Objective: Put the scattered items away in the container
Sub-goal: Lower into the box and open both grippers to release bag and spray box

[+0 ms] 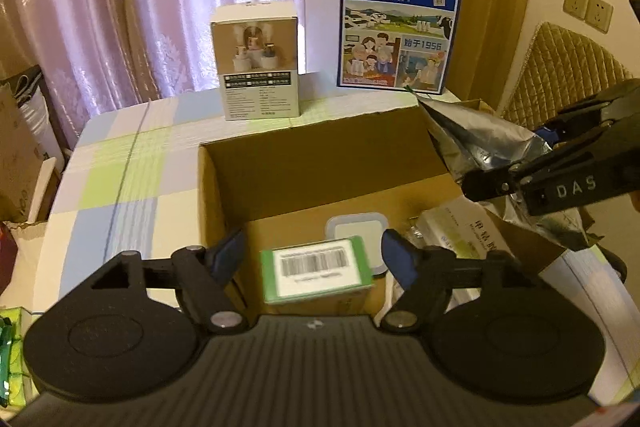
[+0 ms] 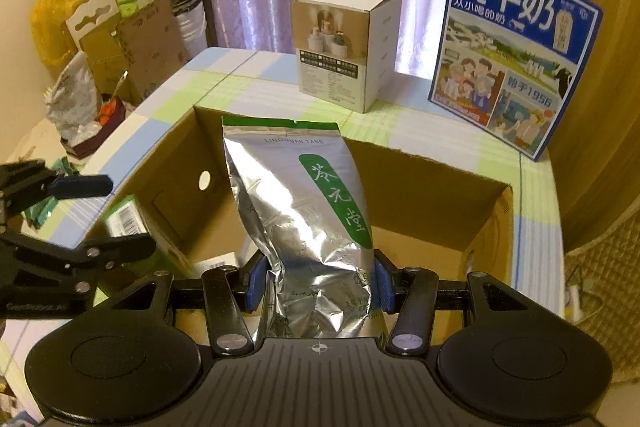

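Note:
An open cardboard box stands on the checked tablecloth; it also shows in the right wrist view. My left gripper is open above the box's near edge, over a green box with a barcode label that lies inside. A white lidded container and a pale packet lie in the box too. My right gripper is shut on a silver foil tea bag, held upright over the box. The bag and right gripper show at the right of the left wrist view.
A white product box and a blue milk carton case stand on the table behind the cardboard box. Curtains hang at the back. Bags and cartons are piled left of the table. A wicker chair is at the right.

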Available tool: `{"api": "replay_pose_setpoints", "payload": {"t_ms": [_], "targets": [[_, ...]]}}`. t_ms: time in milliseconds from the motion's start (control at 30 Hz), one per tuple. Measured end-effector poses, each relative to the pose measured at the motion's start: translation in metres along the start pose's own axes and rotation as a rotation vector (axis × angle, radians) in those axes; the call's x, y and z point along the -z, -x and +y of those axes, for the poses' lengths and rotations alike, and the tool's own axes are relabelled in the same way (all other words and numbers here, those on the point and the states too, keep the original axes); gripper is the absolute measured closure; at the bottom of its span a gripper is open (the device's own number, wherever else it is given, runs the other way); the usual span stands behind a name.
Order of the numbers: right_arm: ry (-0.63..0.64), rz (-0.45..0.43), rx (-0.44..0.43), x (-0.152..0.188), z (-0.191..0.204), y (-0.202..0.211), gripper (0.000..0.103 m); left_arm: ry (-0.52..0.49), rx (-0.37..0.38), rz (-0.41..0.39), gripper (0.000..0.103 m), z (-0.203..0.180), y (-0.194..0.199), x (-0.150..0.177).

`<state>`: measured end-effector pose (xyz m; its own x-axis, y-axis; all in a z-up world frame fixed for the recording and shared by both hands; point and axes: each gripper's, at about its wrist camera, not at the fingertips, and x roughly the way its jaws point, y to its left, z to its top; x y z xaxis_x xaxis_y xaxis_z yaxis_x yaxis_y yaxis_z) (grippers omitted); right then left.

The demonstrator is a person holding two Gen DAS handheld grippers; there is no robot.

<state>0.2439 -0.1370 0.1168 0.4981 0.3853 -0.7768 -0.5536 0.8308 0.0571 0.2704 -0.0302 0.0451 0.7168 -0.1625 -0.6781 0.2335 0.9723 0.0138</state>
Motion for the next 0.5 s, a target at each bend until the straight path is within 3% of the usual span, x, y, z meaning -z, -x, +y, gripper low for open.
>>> {"api": "replay_pose_setpoints", "payload": {"t_ms": [233,333,500], "targets": [[-0.032,-0.012,-0.055,-0.002,0.007,-0.002,0.052,0.021,-0.008,-0.018,0.032,0.005,0.018,0.013],[-0.056,-0.034,-0.091,-0.004,0.009,-0.001,0.040,0.027,-0.008,-0.027,0.032,0.005,0.024,0.015],[-0.063,-0.074,-0.092,-0.005,0.011,0.010,0.036,0.030,0.003,-0.039,0.032,0.004,0.035,0.019]]}}
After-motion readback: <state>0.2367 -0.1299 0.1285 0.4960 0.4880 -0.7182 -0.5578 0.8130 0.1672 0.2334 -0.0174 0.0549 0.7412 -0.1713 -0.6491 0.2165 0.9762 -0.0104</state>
